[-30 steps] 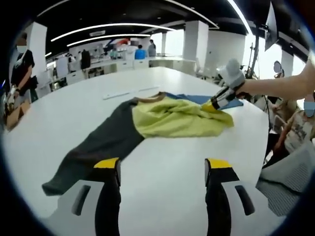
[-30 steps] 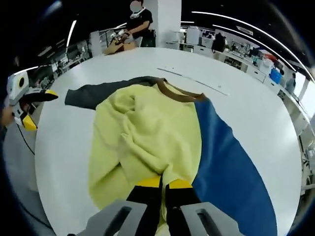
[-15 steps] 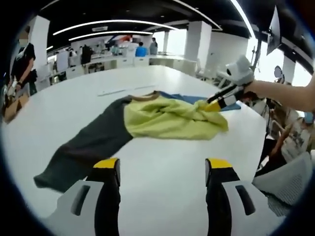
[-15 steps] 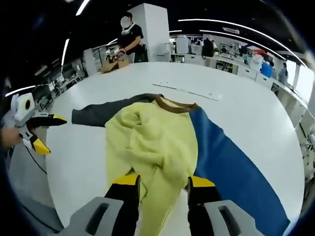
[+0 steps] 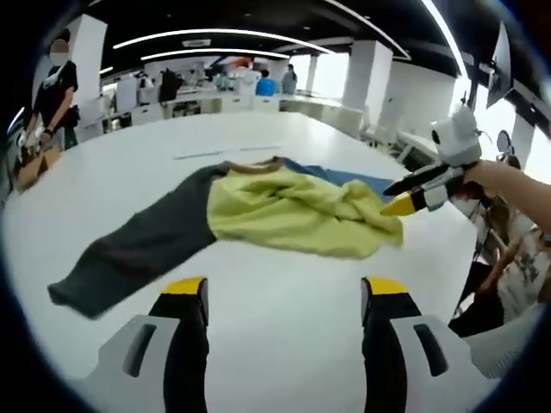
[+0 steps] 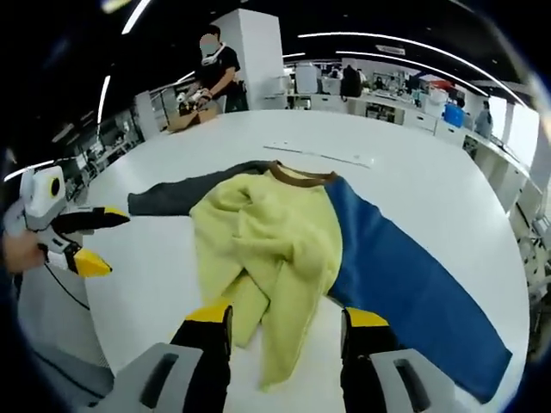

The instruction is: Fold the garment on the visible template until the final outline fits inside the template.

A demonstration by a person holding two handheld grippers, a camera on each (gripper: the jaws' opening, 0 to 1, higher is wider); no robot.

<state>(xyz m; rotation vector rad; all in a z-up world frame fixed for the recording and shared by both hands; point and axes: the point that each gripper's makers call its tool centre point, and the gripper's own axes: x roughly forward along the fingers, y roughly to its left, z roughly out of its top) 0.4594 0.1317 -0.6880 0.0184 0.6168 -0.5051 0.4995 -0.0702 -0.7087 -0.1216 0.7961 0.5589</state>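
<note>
Yellow top: the garment [image 6: 284, 237] lies bunched on the white table [image 6: 413, 181].
Left gripper [image 5: 284, 297]: jaws wide apart, holding nothing, low over the table.
Right gripper [image 6: 280, 323]: jaws wide apart, just before the yellow hem.

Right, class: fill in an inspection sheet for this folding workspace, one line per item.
Surface: round white table, strip markings beyond the collar.
Job's things: garment spread out, yellow body bunched, grey sleeve and blue sleeve stretched outward; not folded.
Clutter: nothing seen.
Grippers: left tongs open above bare table; right tongs open, yellow hem lying between them, not gripped.
Cables: a thin one hangs below the left gripper.
Surroundings: open office, desks, pillars, people standing behind.
</note>
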